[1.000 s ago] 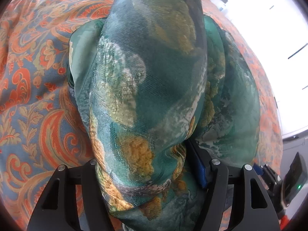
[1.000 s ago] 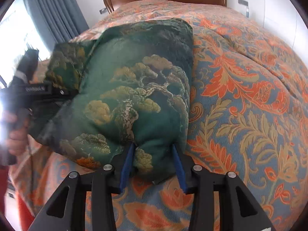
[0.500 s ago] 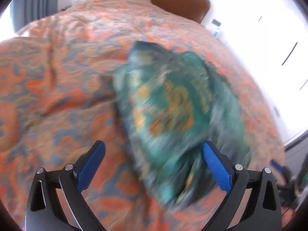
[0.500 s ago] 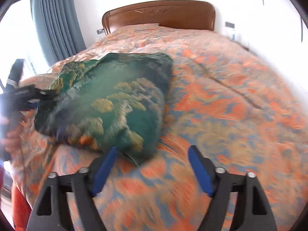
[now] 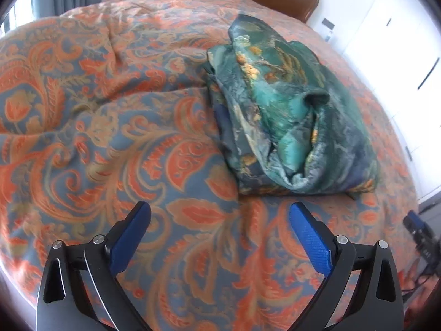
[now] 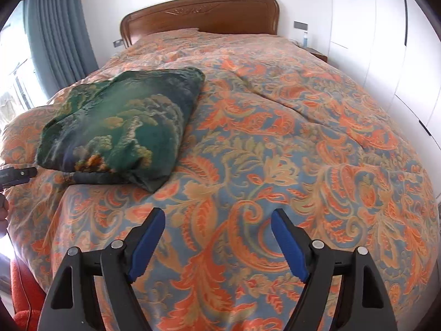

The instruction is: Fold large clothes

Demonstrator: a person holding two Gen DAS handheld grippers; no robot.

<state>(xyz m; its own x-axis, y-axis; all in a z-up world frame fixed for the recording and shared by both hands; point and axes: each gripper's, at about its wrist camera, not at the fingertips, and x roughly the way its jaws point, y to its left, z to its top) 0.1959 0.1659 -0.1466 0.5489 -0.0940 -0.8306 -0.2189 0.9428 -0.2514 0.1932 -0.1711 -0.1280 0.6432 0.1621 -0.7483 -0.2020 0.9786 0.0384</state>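
Observation:
A dark green garment with a gold tree print [image 5: 286, 115] lies folded into a thick bundle on the bed; it also shows in the right wrist view [image 6: 124, 124] at the left. My left gripper [image 5: 220, 220] is open and empty, hanging above the bedspread just in front of the bundle. My right gripper [image 6: 217, 226] is open and empty, above the bedspread to the right of and nearer than the bundle. The other gripper's tip [image 6: 16, 176] shows at the far left edge beside the bundle.
The orange and blue paisley bedspread [image 6: 289, 138] covers the whole bed. A wooden headboard [image 6: 201, 13] stands at the far end. Blue curtains [image 6: 58, 33] hang at the left; white wardrobe doors [image 6: 386, 41] line the right. A nightstand with a bottle [image 6: 304, 40] sits by the headboard.
Both grippers let go of the green garment, opened and pulled back. The bundle now rests on the bed.

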